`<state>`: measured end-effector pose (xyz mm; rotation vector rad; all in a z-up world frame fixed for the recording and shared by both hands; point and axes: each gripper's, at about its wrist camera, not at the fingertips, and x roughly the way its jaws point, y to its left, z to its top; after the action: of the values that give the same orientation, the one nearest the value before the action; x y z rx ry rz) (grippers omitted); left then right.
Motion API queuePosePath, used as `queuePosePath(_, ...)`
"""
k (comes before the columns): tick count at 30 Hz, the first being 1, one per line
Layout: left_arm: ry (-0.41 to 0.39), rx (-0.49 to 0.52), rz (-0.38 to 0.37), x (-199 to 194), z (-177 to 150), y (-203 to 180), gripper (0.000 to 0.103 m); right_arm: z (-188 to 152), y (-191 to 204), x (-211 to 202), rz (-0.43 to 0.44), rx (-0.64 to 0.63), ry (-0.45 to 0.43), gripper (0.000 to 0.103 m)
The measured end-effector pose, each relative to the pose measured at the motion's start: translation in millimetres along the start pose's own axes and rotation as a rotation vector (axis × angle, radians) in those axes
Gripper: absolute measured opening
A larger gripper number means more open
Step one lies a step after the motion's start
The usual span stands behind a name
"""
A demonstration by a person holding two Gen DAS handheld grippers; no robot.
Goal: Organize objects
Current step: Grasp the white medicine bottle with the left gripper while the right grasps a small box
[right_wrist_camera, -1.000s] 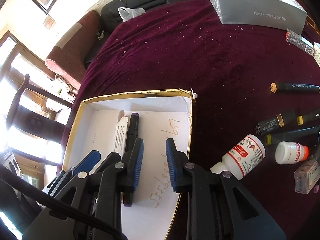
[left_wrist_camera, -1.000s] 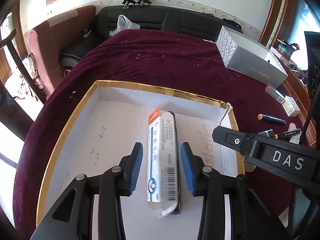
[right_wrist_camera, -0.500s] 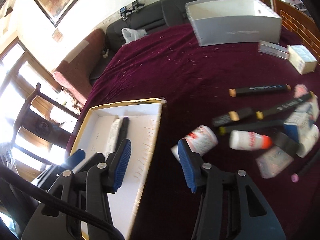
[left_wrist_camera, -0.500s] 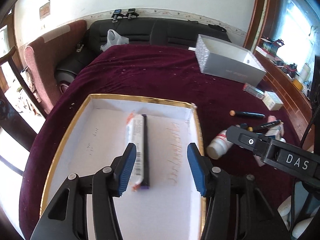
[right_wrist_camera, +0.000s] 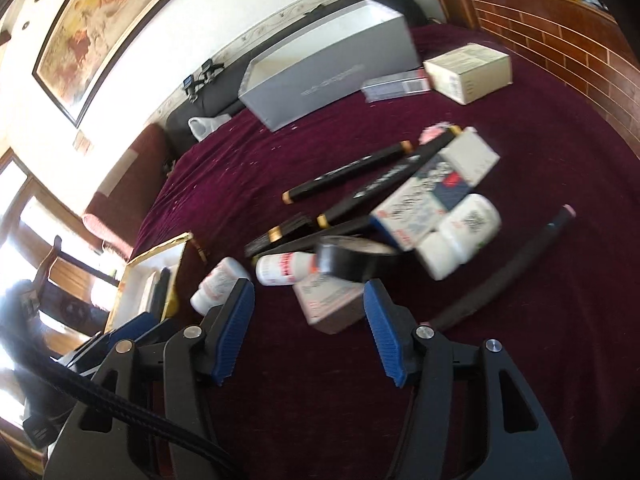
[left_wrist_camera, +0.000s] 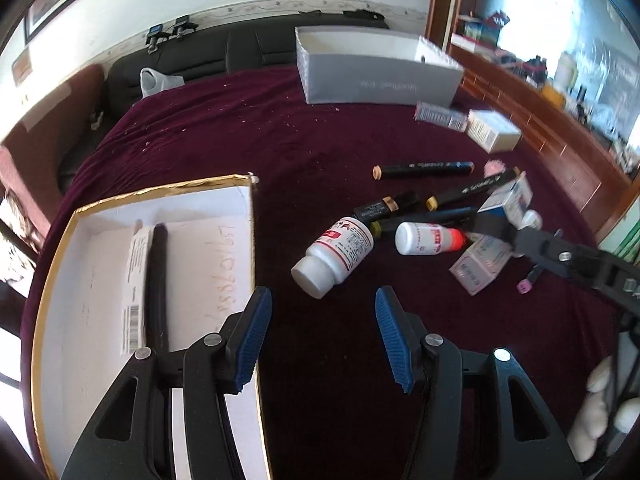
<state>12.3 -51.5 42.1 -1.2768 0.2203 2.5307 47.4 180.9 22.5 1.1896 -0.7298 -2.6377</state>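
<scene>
Judging by the layout, this is the gap between a drop-off and the next pick: the gold-rimmed tray (left_wrist_camera: 253, 240) already holds a long white carton (left_wrist_camera: 136, 276) and a dark marker (left_wrist_camera: 157, 280) lying side by side along its floor, and both tools are empty. The left gripper (left_wrist_camera: 318, 334) hangs with its jaws well apart just past the tray's right wall, over bare maroon cloth (left_wrist_camera: 240, 128), nothing between the pads. The right gripper (right_wrist_camera: 308, 330) has its jaws opening, also empty, and points at the clutter to the right of the tray. Nearest the tray lies a white bottle with a red label (left_wrist_camera: 334, 254) on its side, then a smaller bottle with an orange cap (left_wrist_camera: 430, 238), a pale flat carton (right_wrist_camera: 328, 304) and a roll of black tape (right_wrist_camera: 356, 262) leaning over it; markers (left_wrist_camera: 424, 168) and more cartons lie further from the tray. The next move probably calls for choosing one piece clear of its neighbours; the red-labelled bottle looks easiest, though it may roll. The tray's raised right wall stands between pile and floor, so any load must clear it. The cloth beyond the tray toward the grey box (left_wrist_camera: 380, 76) is open.
</scene>
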Motion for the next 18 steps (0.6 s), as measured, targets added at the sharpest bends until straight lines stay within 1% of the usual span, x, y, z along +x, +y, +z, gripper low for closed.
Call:
queuePosePath(4, 0.03, 0.076, 0.089, 24, 12, -14, 0.048, 2, -13, -3, 0.008, -0.001, -0.037, 0.056)
queuePosePath(6, 0.041, 0.103, 0.125, 36, 17, -21, 0.048, 1, -18, 0, 0.032, 0.014, -0.036, 0.056)
queuePosePath(8, 0.065, 0.115, 0.134, 48, 22, -24, 0.048, 1, -23, 2, 0.058, 0.034, -0.025, 0.056)
queuePosePath(10, 0.094, 0.116, 0.135, 60, 26, -28, 0.048, 0, -27, 6, 0.065, 0.04, -0.022, 0.056)
queuePosePath(13, 0.125, 0.132, 0.162, 74, 28, -34, 0.048, 0, -29, 10, 0.069, 0.039, -0.023, 0.056)
queuePosePath(17, 0.096, 0.159, 0.169, 75, 28, -43, 0.048, 0, -34, 13, 0.082, 0.05, -0.025, 0.056)
queuePosePath(18, 0.097, 0.167, 0.16, 75, 28, -44, 0.043, 0, -35, 14, 0.083, 0.053, -0.025, 0.056)
